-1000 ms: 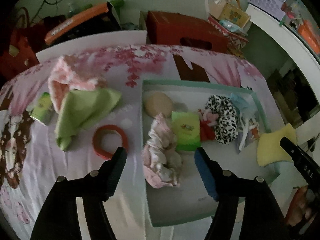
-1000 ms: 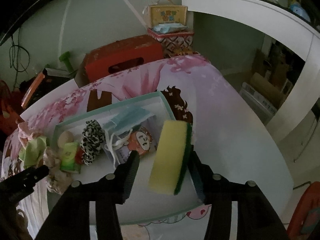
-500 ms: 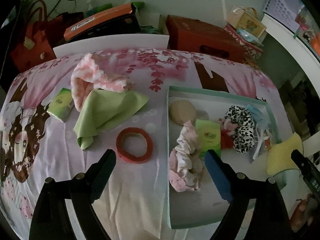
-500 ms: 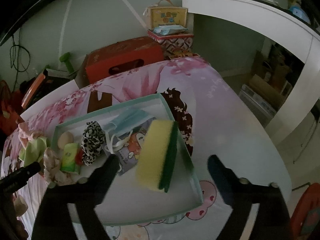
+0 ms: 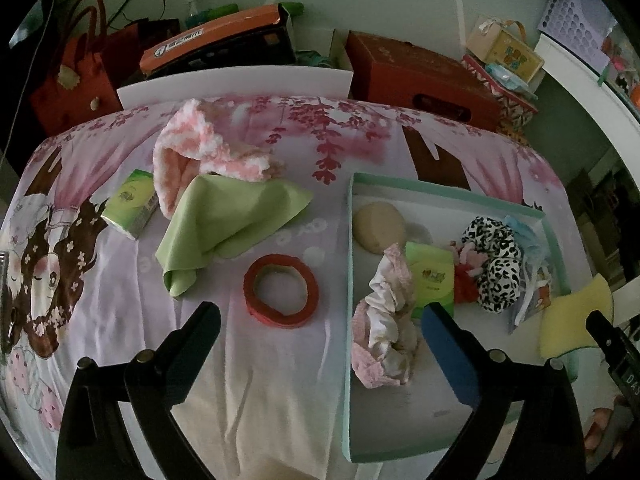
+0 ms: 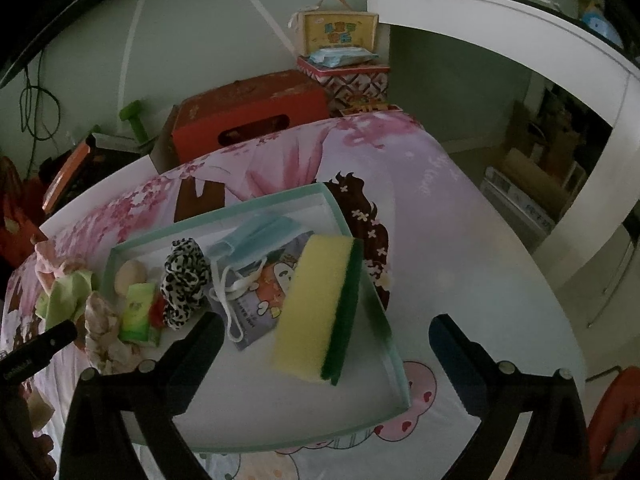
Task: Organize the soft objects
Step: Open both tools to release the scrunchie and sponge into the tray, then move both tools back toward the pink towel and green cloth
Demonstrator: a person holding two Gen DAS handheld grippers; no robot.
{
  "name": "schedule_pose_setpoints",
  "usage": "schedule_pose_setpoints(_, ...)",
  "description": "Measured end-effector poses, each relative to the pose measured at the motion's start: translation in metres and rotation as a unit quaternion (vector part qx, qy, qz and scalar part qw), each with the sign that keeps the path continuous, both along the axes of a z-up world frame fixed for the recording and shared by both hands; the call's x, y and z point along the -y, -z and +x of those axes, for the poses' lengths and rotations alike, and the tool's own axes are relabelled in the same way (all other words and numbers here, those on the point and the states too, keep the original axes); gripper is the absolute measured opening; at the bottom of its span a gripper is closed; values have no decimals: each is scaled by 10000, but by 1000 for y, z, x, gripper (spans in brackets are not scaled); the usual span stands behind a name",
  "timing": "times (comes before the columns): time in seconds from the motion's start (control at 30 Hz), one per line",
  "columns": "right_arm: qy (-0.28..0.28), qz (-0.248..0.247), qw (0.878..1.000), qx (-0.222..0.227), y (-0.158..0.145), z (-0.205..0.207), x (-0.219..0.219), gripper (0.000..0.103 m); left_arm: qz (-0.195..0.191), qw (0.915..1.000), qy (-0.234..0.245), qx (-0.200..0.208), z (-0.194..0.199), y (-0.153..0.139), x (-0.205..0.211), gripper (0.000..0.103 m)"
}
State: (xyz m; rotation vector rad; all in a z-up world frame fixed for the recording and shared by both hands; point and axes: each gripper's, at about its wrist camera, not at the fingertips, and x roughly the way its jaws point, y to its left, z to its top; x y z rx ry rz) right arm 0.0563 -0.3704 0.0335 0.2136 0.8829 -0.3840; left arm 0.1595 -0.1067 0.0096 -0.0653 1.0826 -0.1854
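Both your grippers, left point(image 5: 320, 326) and right point(image 6: 326, 338), have just been opening and stand wide, gripping nothing; the sponge point(image 6: 316, 306) leans on the tray's point(image 6: 256, 204) right wall, released for sorting.

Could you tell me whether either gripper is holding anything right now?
Neither: both have just opened; the sponge lies free in the tray, nothing between the left jaws.

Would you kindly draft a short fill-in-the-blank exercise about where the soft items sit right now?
1. The yellow sponge leans on the tray rim, its ____ scouring layer facing right.
2. The red tape ring lies ____ the tray.
3. The green cloth partly covers the ____ fluffy towel.

Missing words: green; outside; pink-and-white
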Motion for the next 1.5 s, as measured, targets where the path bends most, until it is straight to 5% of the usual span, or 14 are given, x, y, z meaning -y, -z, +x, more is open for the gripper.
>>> schedule_pose_setpoints(0.23,52,-170,9996,207,-9,-3,-4,103,26,10000,13,37,-1,-3,-1,100)
schedule_pose_setpoints(0.77,-713,-315,9820,1720,-65,-4,-64,103,-57,9991,-169,376,-5,-33,-33,100)
schedule_pose_setpoints(1.1,-1834,181,9709,1530,-40,27,-133,103,-126,9960,-772,431,0,-37,-80,100)
schedule_pose_setpoints(1.5,-2537,404,9590,1195,-1,62,-186,103,-179,9897,-1399,224,10,-17,-125,100)
